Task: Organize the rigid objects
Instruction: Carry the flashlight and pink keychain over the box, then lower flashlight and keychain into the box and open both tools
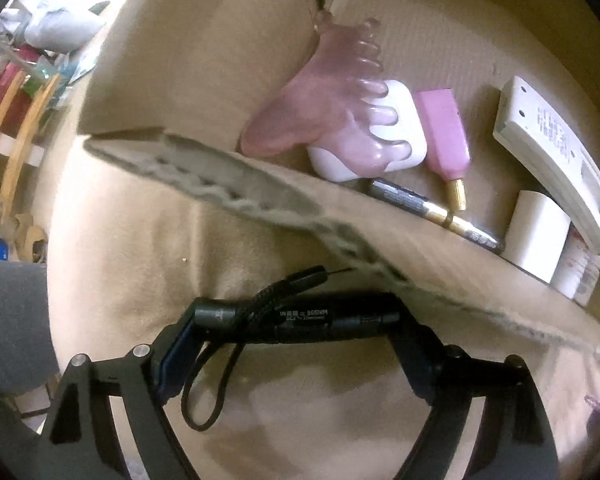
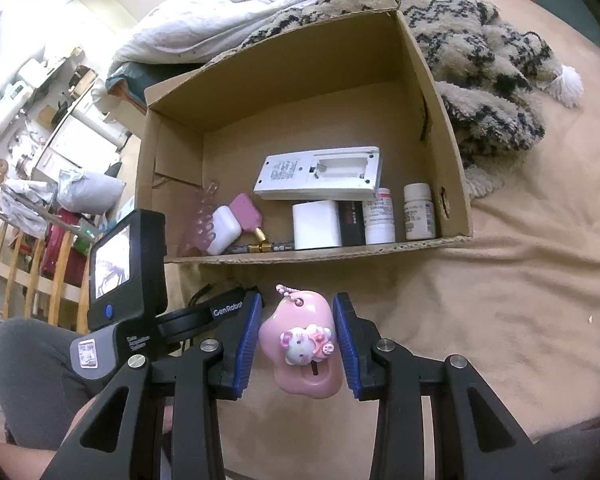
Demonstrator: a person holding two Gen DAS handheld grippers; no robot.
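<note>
Biggest first: the tan blanket-covered bed (image 2: 520, 280) carries an open brown cardboard box (image 2: 432, 128), already well stocked with a white remote (image 2: 320, 176), a pink translucent comb (image 1: 332, 116), a white case (image 1: 400, 100), pill bottles (image 2: 419, 211) and batteries (image 1: 432, 206). Two items appear left. The left tongs (image 1: 300, 320) straddle a black cylindrical torch (image 1: 300, 316) just outside the box wall, whether clenched I cannot tell. The right tongs (image 2: 296, 344) are clenched on a pink cat-figure keychain (image 2: 302, 344), near the box front.
</note>
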